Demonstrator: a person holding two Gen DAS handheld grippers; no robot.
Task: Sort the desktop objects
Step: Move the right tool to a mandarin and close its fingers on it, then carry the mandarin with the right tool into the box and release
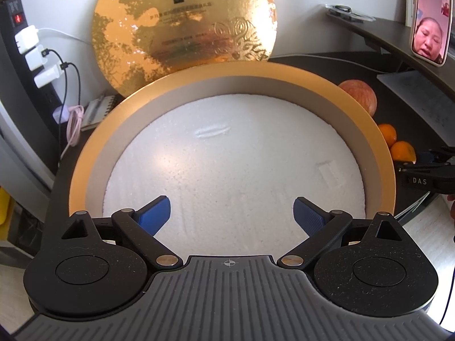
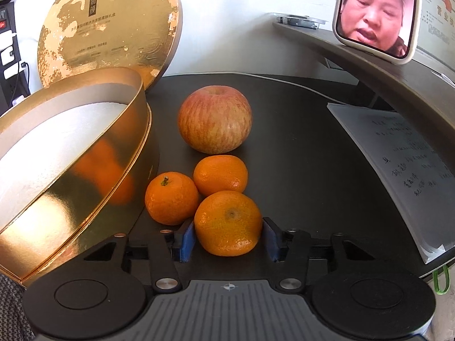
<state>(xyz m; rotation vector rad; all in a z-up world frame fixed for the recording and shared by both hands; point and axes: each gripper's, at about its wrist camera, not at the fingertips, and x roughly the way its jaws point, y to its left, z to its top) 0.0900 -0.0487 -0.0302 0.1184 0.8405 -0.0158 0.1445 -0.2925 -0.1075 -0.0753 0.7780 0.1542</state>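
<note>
I have the left gripper [image 1: 231, 213] held over the round gold box [image 1: 372, 130], its blue ribbed pads [image 1: 155, 211] spread wide apart and holding nothing. Directly ahead of those fingers lies the box's floor, a flat disc of white granular foam [image 1: 227, 164] with two shallow pressed marks. A smooth matte gold rim rings it, with a grey inner wall. Beyond the far rim the round lid [image 1: 184, 25] stands on edge against the wall, its gold foil embossed and worn in patches. The interior is open room across its whole width.

My right gripper [image 2: 229, 237] sits low on the dark matte desk [image 2: 312, 156]. Between its blue pads [image 2: 186, 238] rests the nearest mandarin [image 2: 227, 223], pebbled and glossy. The jaws are narrowed to its width, with both pads at or against its sides; I cannot tell whether they press firmly. Just ahead, two more mandarins touch it: one to the front-left showing a stem [image 2: 171, 198], one straight ahead [image 2: 220, 174]. Beyond them stands a streaked red-yellow apple [image 2: 214, 119].

To the left of this gripper the box's mirrored gold wall runs close beside the fruit, reflecting orange. To the right the desk is open up to a stack of printed papers [image 2: 398, 164] near the edge. A phone [image 2: 375, 14] stands on the raised shelf beyond.
</note>
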